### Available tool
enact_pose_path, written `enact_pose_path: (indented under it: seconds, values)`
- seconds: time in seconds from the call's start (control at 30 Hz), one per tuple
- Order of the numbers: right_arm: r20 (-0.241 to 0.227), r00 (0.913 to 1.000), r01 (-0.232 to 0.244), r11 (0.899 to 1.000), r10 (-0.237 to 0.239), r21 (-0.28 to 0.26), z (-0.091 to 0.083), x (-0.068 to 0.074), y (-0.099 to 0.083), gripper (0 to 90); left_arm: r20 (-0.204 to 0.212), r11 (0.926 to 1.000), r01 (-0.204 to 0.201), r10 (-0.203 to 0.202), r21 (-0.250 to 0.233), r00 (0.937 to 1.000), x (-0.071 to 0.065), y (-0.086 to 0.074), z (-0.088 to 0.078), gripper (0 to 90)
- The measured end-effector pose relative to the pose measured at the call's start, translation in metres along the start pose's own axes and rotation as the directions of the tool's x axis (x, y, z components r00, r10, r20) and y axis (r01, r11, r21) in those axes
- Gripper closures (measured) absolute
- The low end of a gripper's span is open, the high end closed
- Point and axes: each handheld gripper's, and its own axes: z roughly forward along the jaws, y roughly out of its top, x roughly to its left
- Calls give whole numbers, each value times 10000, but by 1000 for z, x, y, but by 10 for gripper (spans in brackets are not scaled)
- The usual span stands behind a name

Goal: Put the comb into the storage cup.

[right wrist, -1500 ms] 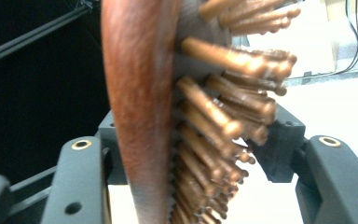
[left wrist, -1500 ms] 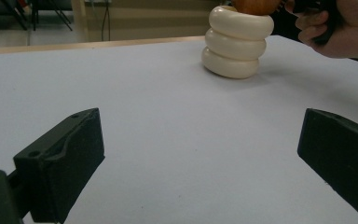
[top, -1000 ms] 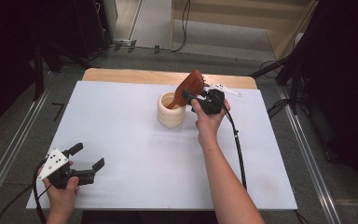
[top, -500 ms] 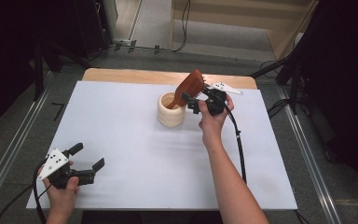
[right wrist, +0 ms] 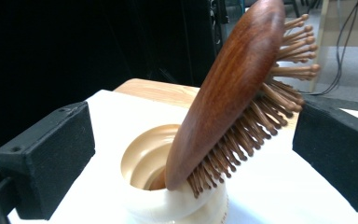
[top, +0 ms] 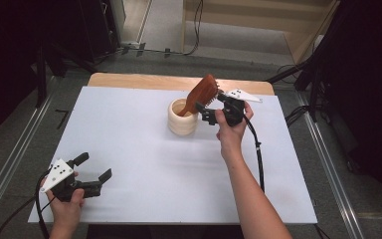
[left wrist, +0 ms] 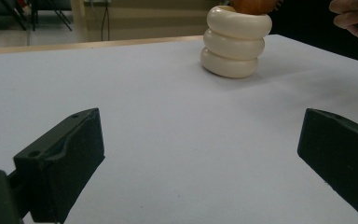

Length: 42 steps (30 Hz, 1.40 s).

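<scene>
the wooden hairbrush [right wrist: 233,93] leans in the cream holder [top: 182,117], between the right gripper's [top: 218,107] spread jaws; left gripper [top: 87,175], lower left, spread too.

Lighting: even, from overhead; the white sheet-covered tabletop [top: 129,149] reads bright, the room past its left and right edges nearly black. Shadows: soft and faint, one short smudge beside the cream ribbed ring-stacked holder [left wrist: 233,42] near the far edge. Glare: a mild sheen along the back of the reddish-brown wooden paddle hairbrush [right wrist: 233,88]. Focus: my near black jaws soft-edged in both gripper views; background blurred. High view slightly grainy.
</scene>
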Motion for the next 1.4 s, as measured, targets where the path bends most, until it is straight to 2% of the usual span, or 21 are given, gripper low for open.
enact_pose_path:
  seconds: [0.37,0.53,0.67,1.1,1.4]
  values:
    - [-274,9988,409,9992,-410,-47,-21,1,-6,0,-3,10000,-11,11,-5,10000,0,0,0,4]
    - [-178,9986,505,9987,-504,74,-30,1,-11,0,-16,10000,-19,19,-12,10000,-1,0,0,4]
    - [-349,9974,633,9978,-626,192,-36,0,-17,0,-29,10000,-25,25,2,10000,-1,0,0,4]
    - [-163,9857,1681,9856,-1678,201,-59,4,-35,0,-26,10000,-46,46,7,10000,-1,0,-1,4]
    - [-126,9814,1917,9813,-1916,152,-77,1,-49,0,-8,10000,-96,96,13,10000,-2,0,0,4]
